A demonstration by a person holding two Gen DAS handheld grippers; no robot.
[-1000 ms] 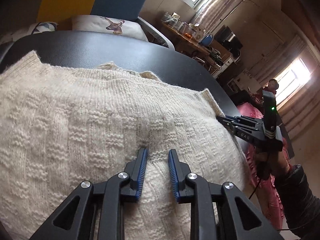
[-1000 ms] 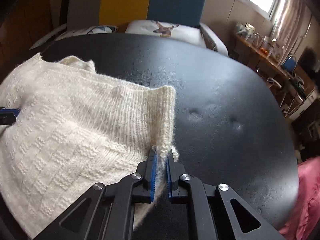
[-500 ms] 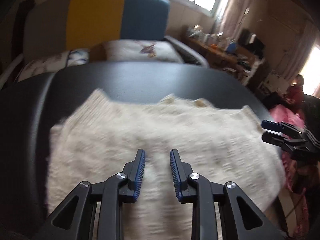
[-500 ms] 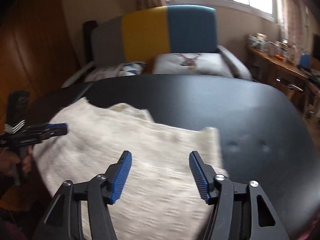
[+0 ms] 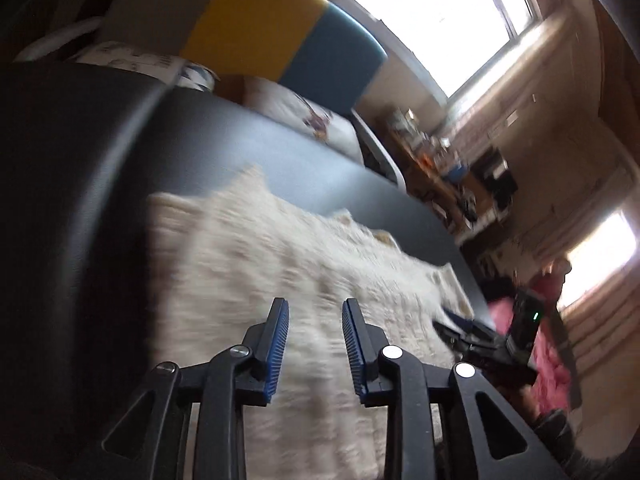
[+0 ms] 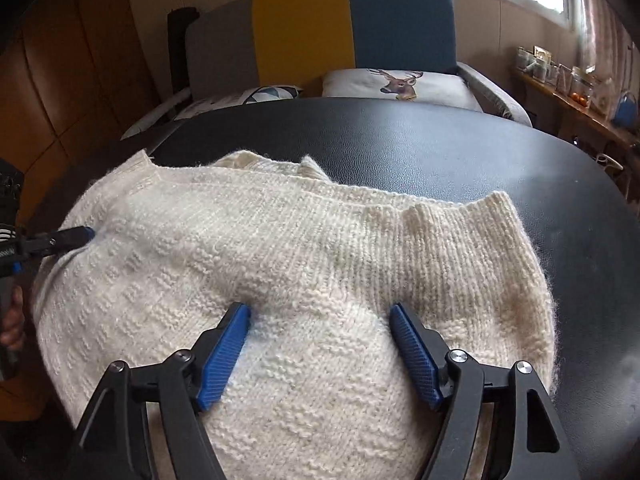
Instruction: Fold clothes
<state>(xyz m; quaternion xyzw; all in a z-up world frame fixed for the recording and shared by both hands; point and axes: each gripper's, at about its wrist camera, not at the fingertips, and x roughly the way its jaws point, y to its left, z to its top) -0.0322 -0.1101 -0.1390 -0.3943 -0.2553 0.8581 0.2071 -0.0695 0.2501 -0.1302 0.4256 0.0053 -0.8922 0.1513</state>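
Observation:
A cream knitted sweater (image 6: 304, 264) lies folded on the black padded table (image 6: 460, 148). My right gripper (image 6: 320, 312) hovers over its near part, jaws opening wide, nothing between them. In the blurred left wrist view the sweater (image 5: 280, 280) spreads ahead, and my left gripper (image 5: 314, 308) is above it with its jaws opening and nothing between the pads. The right gripper (image 5: 460, 326) shows at the sweater's right edge there. The left gripper's fingertips (image 6: 76, 236) reach the sweater's left edge in the right wrist view.
Behind the table stands a sofa with a grey, yellow and blue back (image 6: 320, 28) and a deer-print cushion (image 6: 400, 84). A cluttered wooden shelf (image 6: 572, 88) runs along the right wall. A pink cloth (image 5: 548, 360) lies beyond the table's right end.
My right gripper let go of the sweater's ribbed edge, opened wide and drew back over the sweater. My left gripper pulled back toward the left and rolled, its jaws a little wider.

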